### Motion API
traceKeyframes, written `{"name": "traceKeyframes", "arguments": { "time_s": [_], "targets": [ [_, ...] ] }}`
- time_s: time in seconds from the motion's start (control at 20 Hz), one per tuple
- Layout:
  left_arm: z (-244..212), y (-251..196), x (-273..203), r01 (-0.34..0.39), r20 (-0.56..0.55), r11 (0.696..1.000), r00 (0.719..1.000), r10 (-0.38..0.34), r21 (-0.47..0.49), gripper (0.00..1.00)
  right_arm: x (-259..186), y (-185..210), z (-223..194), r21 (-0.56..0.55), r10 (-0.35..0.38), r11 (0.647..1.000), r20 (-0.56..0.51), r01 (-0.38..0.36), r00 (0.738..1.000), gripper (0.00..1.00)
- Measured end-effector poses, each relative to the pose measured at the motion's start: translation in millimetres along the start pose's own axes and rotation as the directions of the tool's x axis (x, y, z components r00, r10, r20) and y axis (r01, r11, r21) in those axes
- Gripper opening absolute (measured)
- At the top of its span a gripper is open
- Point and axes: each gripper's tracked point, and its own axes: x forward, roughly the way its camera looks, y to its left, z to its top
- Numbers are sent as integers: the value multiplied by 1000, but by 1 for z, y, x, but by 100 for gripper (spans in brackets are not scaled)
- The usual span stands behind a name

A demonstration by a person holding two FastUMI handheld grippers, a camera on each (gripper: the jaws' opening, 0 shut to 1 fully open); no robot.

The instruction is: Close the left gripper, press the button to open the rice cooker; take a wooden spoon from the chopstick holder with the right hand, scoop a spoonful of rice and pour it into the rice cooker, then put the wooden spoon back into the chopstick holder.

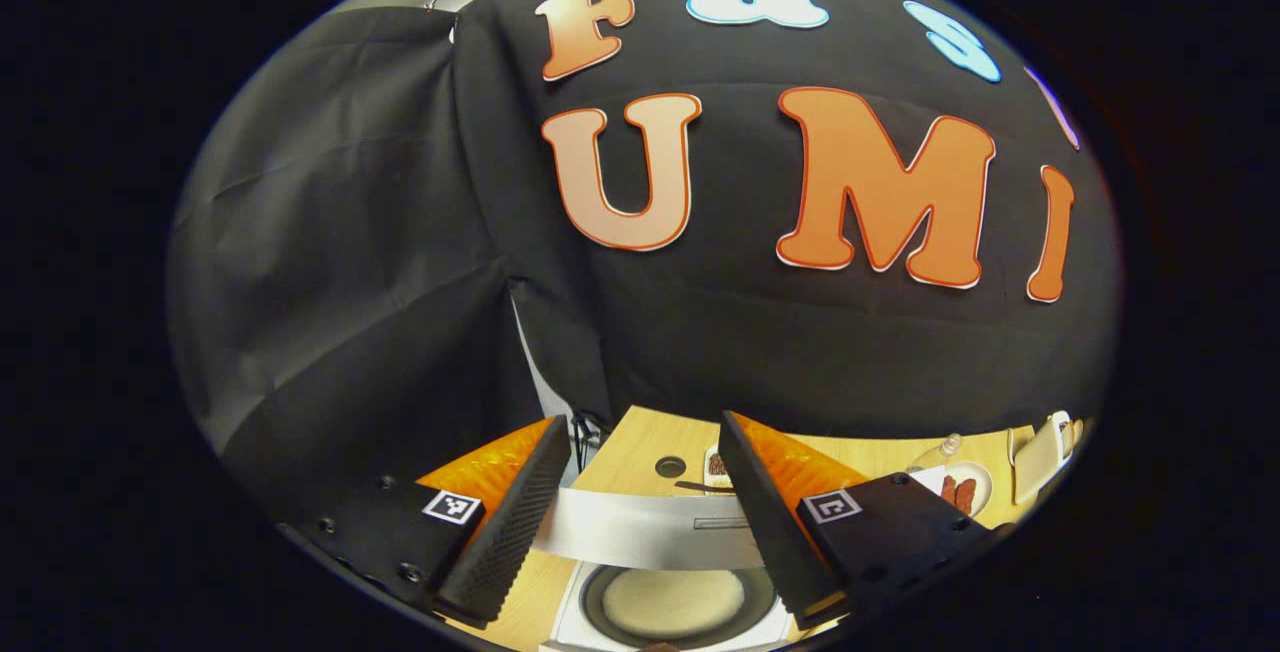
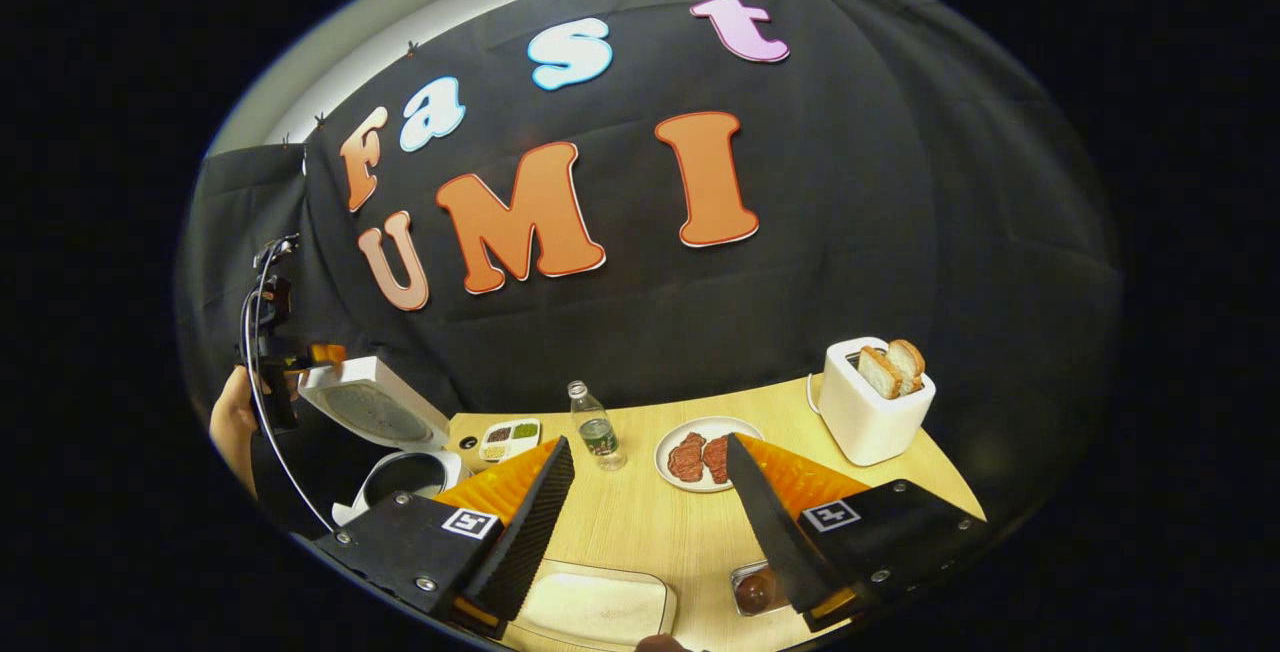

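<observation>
**Rice cooker open, both tools empty**

In the left gripper view, the left tool (image 1: 640,502) hangs above the rice cooker (image 1: 668,604) with its fingers spread wide and nothing between them. The cooker's lid (image 1: 640,532) stands raised, and its edge crosses the gap between the fingers. Below the lid the inner pot shows a pale, flat layer at its bottom. Beyond the cooker, on the wooden desk (image 1: 640,442), lies a small dish, and farther to the right of the cooker a plate with reddish slices (image 1: 962,488).

In the right gripper view, the right tool (image 2: 645,512) is likewise wide open and grips nothing. The rice cooker (image 2: 405,472) sits far to the left on the desk (image 2: 640,522), lid (image 2: 372,410) tilted up, with a hand (image 2: 235,422) and the other tool beside the lid. To the right of the cooker come a small divided dish (image 2: 510,438), a clear bottle (image 2: 597,429) standing upright, a plate of meat slices (image 2: 705,454), and a white toaster (image 2: 875,402) with bread sticking out of its top. Nearest the camera, well to the right of the cooker, a shallow tray of white rice (image 2: 592,607) lies under the left finger, and a small metal container (image 2: 755,589) sits by the right finger. I cannot make out the wooden spoon or its holder with certainty.
</observation>
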Motion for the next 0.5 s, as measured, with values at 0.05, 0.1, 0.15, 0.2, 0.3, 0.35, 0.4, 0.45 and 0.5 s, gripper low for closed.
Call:
{"name": "traceKeyframes", "arguments": {
  "time_s": [0.05,0.1,0.15,0.2,0.3,0.35,0.4,0.45,0.5],
  "targets": [
    [-15,1,-7,-9,-34,1000,999,9,4,100,1,6,-1,0,21,1000,-7,-21,1000,95],
    [-36,-1,-15,-6,-88,1000,996,6,-4,100,2,10,-1,1,38,999,-8,-38,999,95],
    [-61,-3,-24,-5,-149,1000,989,4,-4,100,3,14,-1,-1,57,998,-7,-57,998,95],
    [-90,-6,-35,6,-213,1000,977,-9,-14,100,3,16,-2,-6,66,998,-10,-66,998,95],
    [-133,-14,-47,26,-285,1000,958,-27,-8,100,4,21,-5,-18,88,996,-19,-89,996,95],
    [-150,-15,-49,29,-318,1000,948,-27,3,100,3,23,-5,-23,99,995,-22,-100,995,95],
    [-162,-13,-50,28,-342,1000,939,-26,3,100,4,26,-7,-29,109,994,-25,-110,994,95],
    [-179,-13,-48,29,-379,1000,925,-29,-5,100,3,28,-7,-35,116,993,-26,-117,993,95],
    [-191,-13,-51,29,-417,999,908,-38,-26,100,3,29,-7,-39,123,992,-23,-124,992,95]
  ]
}}
